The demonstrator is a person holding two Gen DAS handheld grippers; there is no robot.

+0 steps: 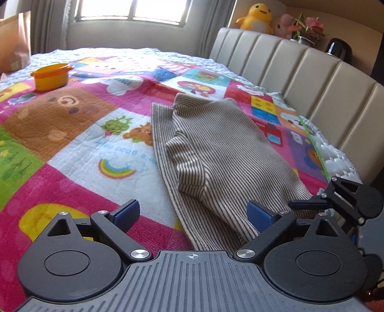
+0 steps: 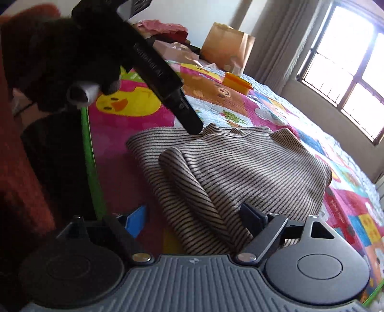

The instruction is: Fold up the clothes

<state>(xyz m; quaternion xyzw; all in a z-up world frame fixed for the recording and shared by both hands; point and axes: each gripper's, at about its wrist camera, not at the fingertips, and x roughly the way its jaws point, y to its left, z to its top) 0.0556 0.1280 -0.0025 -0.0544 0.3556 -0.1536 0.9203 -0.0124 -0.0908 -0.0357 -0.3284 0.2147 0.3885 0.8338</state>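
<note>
A beige garment with thin dark stripes (image 1: 216,148) lies loosely folded on the colourful quilt (image 1: 72,144), its upper layer bunched over a flat lower layer. My left gripper (image 1: 194,212) stands open at the garment's near edge, with cloth lying between the blue pads but not pinched. From the other side, my right gripper (image 2: 194,217) is also open, and a fold of the striped garment (image 2: 252,168) runs between its fingers. A black-gloved hand (image 2: 72,48) holds the left gripper's body (image 2: 163,79) just above the cloth's far edge.
An orange toy pot (image 1: 51,76) sits far left on the quilt. A padded beige headboard (image 1: 300,72) runs along the right, with plush toys (image 1: 258,18) and a plant on the shelf behind. A brown paper bag (image 2: 228,48) and clothes lie at the bed's far end.
</note>
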